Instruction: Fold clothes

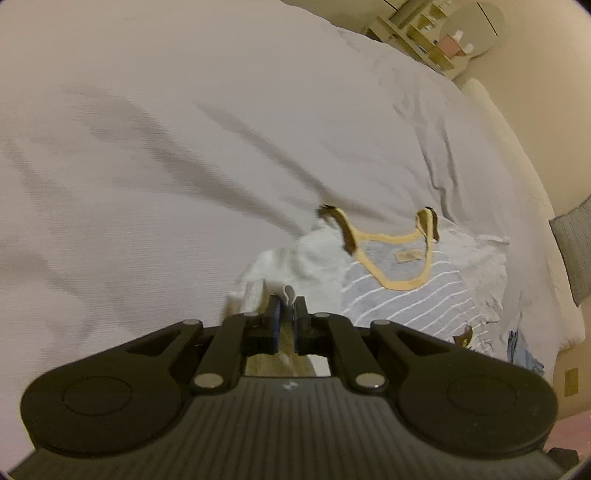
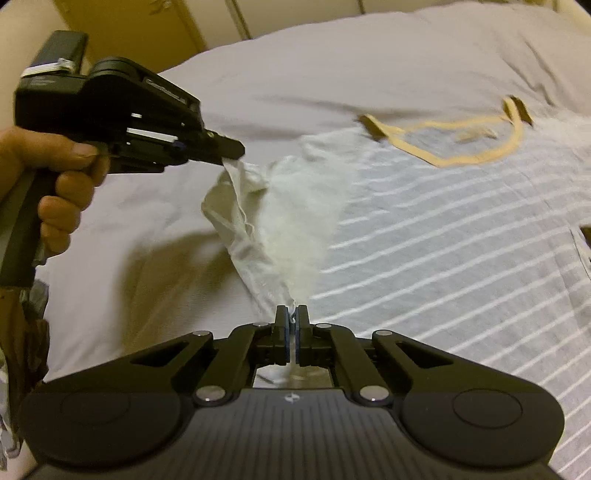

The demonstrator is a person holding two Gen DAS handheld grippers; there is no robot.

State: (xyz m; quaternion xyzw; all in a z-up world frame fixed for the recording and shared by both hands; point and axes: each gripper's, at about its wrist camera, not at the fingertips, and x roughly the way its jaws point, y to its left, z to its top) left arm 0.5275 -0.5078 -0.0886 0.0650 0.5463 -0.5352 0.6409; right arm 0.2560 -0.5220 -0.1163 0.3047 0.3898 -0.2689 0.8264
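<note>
A grey T-shirt (image 2: 443, 229) with thin white stripes and a yellow neckband (image 2: 476, 157) lies flat on the bed. Its left sleeve (image 2: 280, 206) is lifted off the bed. My right gripper (image 2: 292, 314) is shut on the lower edge of the sleeve. My left gripper (image 2: 231, 153) is shut on the sleeve's outer end, up and to the left. In the left wrist view the left gripper (image 1: 286, 306) pinches pale cloth, with the shirt (image 1: 417, 291) and neckband (image 1: 391, 258) beyond to the right.
The white bedsheet (image 1: 166, 147) spreads wide to the left and far side. A shelf unit (image 1: 424, 33) stands beyond the bed's far corner. A grey cushion (image 1: 572, 240) lies at the right edge. A wooden wardrobe (image 2: 147, 33) stands behind the bed.
</note>
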